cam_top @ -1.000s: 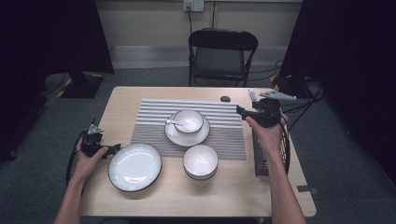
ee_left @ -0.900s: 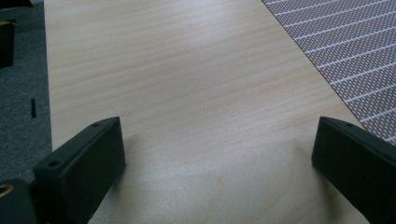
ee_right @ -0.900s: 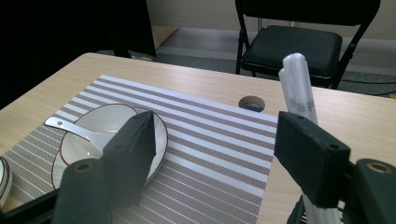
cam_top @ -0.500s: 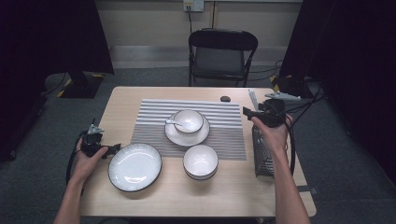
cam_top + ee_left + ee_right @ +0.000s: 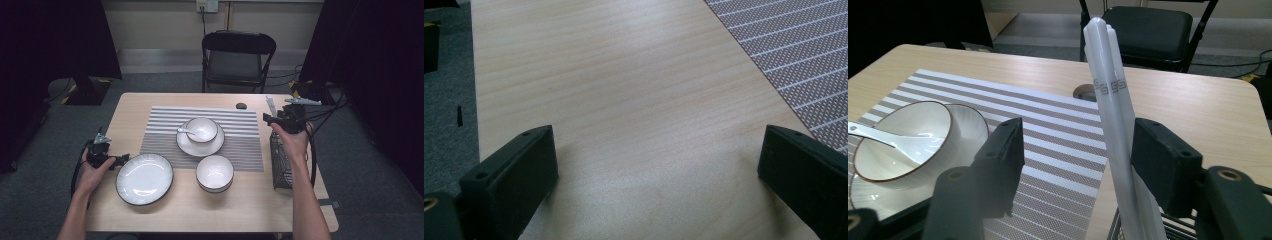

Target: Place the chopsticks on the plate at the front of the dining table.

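Observation:
Two white chopsticks (image 5: 1113, 100) stand upright in a black mesh holder (image 5: 282, 165) at the table's right edge; in the high view the chopsticks (image 5: 270, 105) poke up beside my right gripper (image 5: 270, 120). In the right gripper view my right gripper (image 5: 1073, 155) has them between its jaws, close to the right-hand jaw and clear of the other. Those jaws have just been closing but still stand open. My left gripper (image 5: 120, 160) rests open at the left beside a white plate (image 5: 144, 178); in its own view my left gripper (image 5: 654, 165) spans bare wood.
A striped placemat (image 5: 165, 130) carries a saucer (image 5: 187, 145) with a small bowl (image 5: 201, 129) and a spoon (image 5: 878, 132) in it. A second bowl (image 5: 214, 173) sits nearer me. A small dark object (image 5: 241, 105) lies at the mat's far edge. A folding chair (image 5: 237, 60) stands behind the table.
My right gripper has shifted slightly at the top of the mesh holder. The left hand and the dishes have not moved.

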Demonstrator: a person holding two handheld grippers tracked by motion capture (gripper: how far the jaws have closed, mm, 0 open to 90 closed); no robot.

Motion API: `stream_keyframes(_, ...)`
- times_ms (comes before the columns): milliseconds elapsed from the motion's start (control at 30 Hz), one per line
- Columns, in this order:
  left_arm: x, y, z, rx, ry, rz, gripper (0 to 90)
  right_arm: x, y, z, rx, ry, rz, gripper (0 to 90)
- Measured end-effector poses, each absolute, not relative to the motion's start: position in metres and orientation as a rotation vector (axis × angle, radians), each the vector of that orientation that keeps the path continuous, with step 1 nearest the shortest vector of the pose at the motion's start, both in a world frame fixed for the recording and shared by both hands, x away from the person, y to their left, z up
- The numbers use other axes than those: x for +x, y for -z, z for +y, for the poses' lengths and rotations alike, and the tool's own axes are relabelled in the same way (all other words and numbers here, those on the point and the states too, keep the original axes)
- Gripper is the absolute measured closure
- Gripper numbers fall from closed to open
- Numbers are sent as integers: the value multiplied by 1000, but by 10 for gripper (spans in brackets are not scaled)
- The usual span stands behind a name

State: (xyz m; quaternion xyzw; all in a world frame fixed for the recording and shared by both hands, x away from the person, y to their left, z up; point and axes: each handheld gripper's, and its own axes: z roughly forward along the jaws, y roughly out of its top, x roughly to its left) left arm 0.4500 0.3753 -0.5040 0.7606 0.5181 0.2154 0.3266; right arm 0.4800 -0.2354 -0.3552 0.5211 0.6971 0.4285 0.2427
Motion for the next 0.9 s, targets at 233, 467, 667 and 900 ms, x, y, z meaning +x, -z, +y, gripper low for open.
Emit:
stream_keyframes(233,450,504,375,1992,-564,1358,19,482,356,-236,1436,-1164,1906,416)
stream_keyframes(467,450,504,375,1993,-565,1358,19,479,356,-234,1415,-1163,1908,486)
stream_keyframes(667,450,504,375,1992,-564,1358,19,476,357,-232,1388,-1156,1938,581)
stream_keyframes(900,450,504,375,1992,-565,1358,18,472,357,-234,1380,-1169,1949,635)
